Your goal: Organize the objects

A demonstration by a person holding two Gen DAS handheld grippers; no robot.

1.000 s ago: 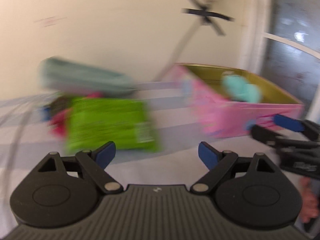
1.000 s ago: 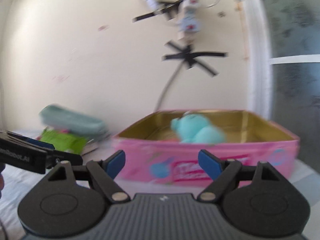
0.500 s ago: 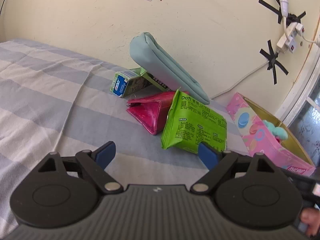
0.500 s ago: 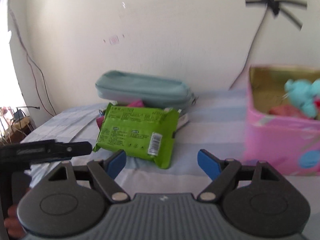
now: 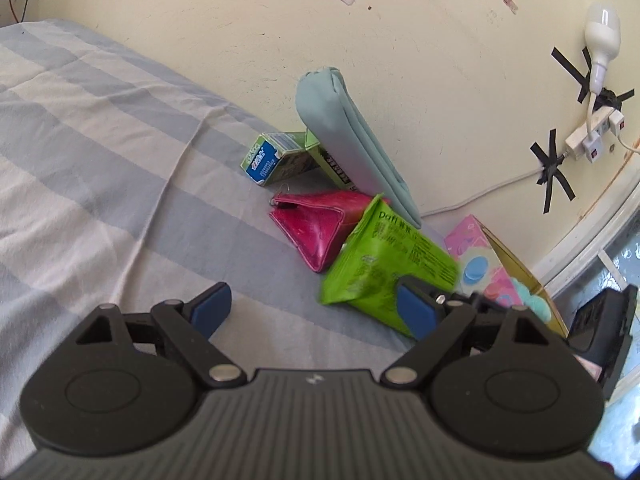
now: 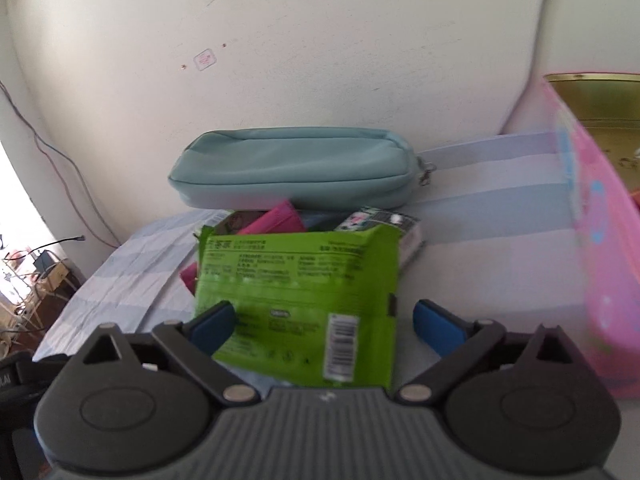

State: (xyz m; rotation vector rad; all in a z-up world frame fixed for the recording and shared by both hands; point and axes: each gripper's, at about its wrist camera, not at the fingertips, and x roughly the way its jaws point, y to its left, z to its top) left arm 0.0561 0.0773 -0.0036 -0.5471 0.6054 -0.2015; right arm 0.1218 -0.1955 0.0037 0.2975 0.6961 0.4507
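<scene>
Between the opening jaws of the right gripper (image 6: 322,322), the near end of the green packet (image 6: 298,300) is seen lying on the striped bed (image 6: 480,248), not yet pinched. Beyond it, a magenta pouch (image 6: 276,220) and a teal case (image 6: 292,170) are stacked against the wall. Right of the jaws, a pink box (image 6: 600,240) is set. The left gripper (image 5: 312,310) is held spread wide over bare sheet, nothing between its jaws.

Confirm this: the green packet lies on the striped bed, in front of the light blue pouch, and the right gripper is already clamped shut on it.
Not clamped. In the right wrist view the right gripper has its jaws opening, the pads clear of the green packet between them. The rest holds: the packet lies on the striped bed, in front of the light blue pouch.
</scene>
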